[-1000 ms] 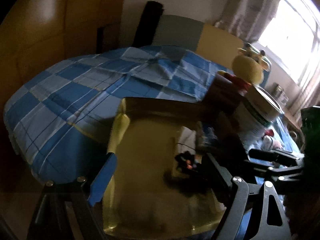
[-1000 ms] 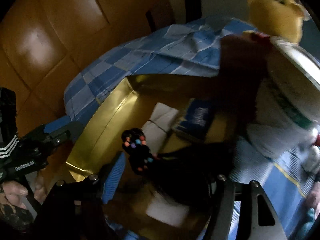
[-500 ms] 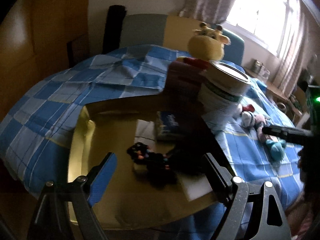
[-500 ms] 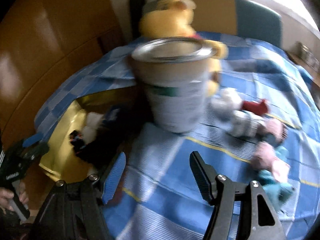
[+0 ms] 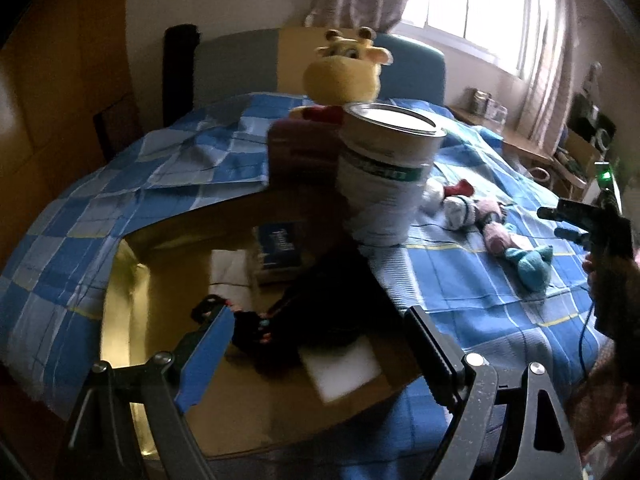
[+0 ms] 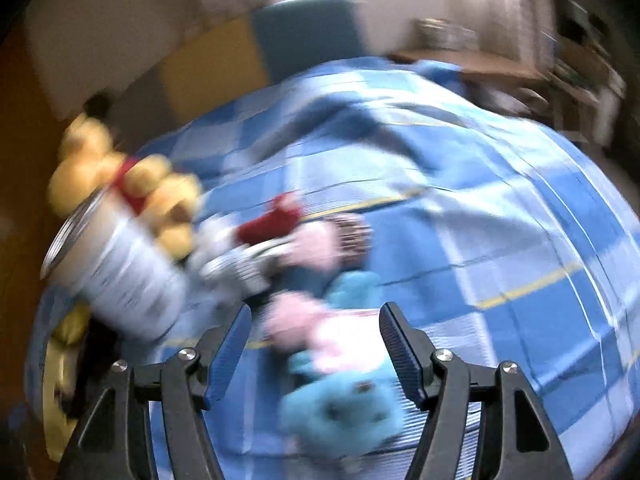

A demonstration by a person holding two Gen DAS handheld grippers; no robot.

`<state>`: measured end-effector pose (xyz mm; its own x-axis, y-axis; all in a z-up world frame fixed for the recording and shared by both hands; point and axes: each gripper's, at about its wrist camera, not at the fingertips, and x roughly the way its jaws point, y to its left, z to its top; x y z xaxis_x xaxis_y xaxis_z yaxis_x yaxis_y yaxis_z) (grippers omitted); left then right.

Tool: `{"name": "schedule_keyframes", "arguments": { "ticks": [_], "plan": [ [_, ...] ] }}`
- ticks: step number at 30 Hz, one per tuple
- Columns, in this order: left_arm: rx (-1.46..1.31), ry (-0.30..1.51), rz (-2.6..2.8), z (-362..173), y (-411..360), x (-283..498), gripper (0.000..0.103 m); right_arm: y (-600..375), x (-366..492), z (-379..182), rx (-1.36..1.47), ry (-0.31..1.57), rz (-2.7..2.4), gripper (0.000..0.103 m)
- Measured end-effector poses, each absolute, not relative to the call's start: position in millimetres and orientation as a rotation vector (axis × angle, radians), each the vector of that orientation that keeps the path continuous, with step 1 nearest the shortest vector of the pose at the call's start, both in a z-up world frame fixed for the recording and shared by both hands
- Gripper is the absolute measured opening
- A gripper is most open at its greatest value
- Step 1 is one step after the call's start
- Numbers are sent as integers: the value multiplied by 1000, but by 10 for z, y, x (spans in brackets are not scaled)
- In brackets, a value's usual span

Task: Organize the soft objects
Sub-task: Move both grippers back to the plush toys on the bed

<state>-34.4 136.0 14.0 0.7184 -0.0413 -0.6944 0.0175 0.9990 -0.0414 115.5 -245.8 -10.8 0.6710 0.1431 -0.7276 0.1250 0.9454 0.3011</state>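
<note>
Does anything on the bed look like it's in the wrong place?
The big metal can looks odd: a hard tin standing upright on the blue checked blanket, right beside the gold box. Small soft toys lie scattered nearby, not yet tidied.

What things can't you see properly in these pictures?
- Right wrist view: motion blur smears the soft toys, so their faces are unreadable.
- Left wrist view: the tin can hides the giraffe toy's body.
- Left wrist view: shadow in the gold box obscures the black item.
</note>
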Motion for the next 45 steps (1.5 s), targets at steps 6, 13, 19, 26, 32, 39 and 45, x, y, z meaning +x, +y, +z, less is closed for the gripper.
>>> {"name": "schedule_keyframes", "arguments": {
  "ticks": [6, 13, 19, 26, 32, 39, 45],
  "plan": [
    [2, 791, -98, 94, 1027, -232, 87, -3138, 1033, -285, 716, 814, -101, 68],
    [42, 801, -171, 71, 684, -126, 87, -3326, 995, -373, 835, 813, -117, 68],
    [54, 821, -230, 23, 429, 5, 87, -3296, 964, -367, 834, 803, -111, 68],
    [10, 885, -320, -103, 122, 209, 87, -3328, 938, -374, 859, 797, -118, 68],
    [23, 930, -368, -234, -166, 285, 86, -3307, 977, -413, 873, 819, -84, 68],
    [31, 975, -358, -392, -194, 402, 86, -2917, 1211, -529, 761, 999, 71, 69],
    [-12, 1009, -321, -486, -93, 517, 86, -2593, 1318, -649, 577, 1159, 88, 81]
  ]
}}
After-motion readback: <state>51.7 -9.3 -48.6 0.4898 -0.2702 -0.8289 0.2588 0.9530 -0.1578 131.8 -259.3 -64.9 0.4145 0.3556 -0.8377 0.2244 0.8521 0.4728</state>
